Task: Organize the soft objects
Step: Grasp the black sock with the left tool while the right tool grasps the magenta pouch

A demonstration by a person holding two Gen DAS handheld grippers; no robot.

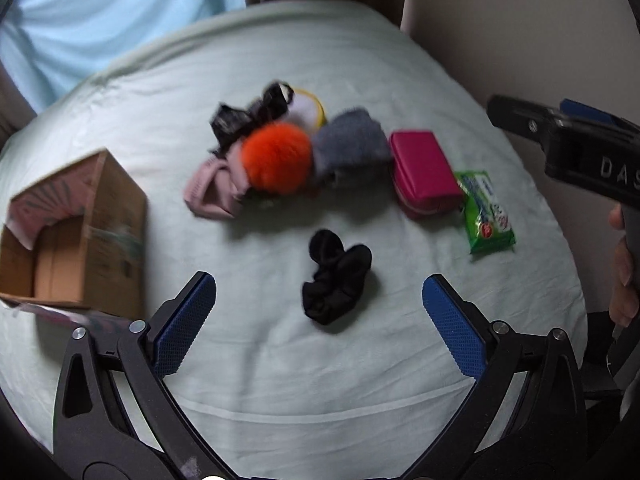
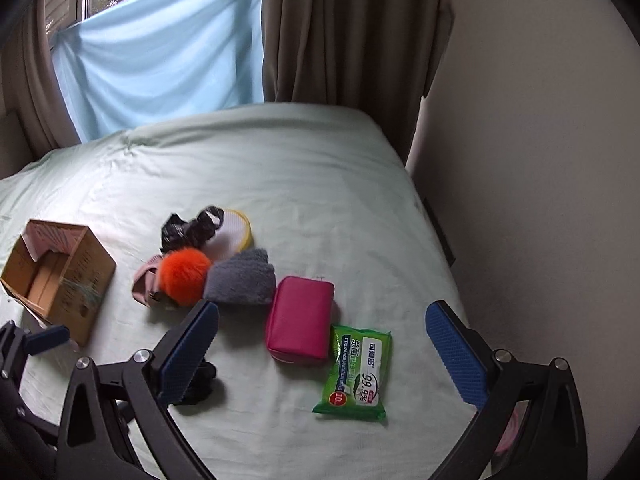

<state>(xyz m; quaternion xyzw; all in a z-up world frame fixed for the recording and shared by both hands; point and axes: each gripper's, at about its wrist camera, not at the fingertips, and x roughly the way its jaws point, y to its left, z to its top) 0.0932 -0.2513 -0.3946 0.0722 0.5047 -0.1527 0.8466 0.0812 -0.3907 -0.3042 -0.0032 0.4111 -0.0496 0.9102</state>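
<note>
A black scrunchie [image 1: 335, 276] lies on the pale green bed sheet [image 1: 320, 380], between and just beyond my open left gripper [image 1: 319, 312]. Further back sits a pile: an orange pompom [image 1: 277, 158], a grey fuzzy cloth [image 1: 350, 146], a pink fabric piece [image 1: 212, 190], a black lacy item [image 1: 248, 118] and a yellow-rimmed pad [image 1: 310, 112]. My right gripper [image 2: 322, 344] is open above the sheet, with a magenta pouch [image 2: 301, 318] and a green wipes pack [image 2: 354, 372] between its fingers' lines. The scrunchie [image 2: 200, 380] is mostly hidden behind its left finger.
An open cardboard box [image 1: 76, 236] lies on the bed at the left, also in the right wrist view [image 2: 60, 280]. A wall [image 2: 540, 160] borders the bed on the right; curtains [image 2: 340, 32] and a light blue cloth [image 2: 160, 60] hang behind. A hand [image 1: 622, 272] holds the right gripper.
</note>
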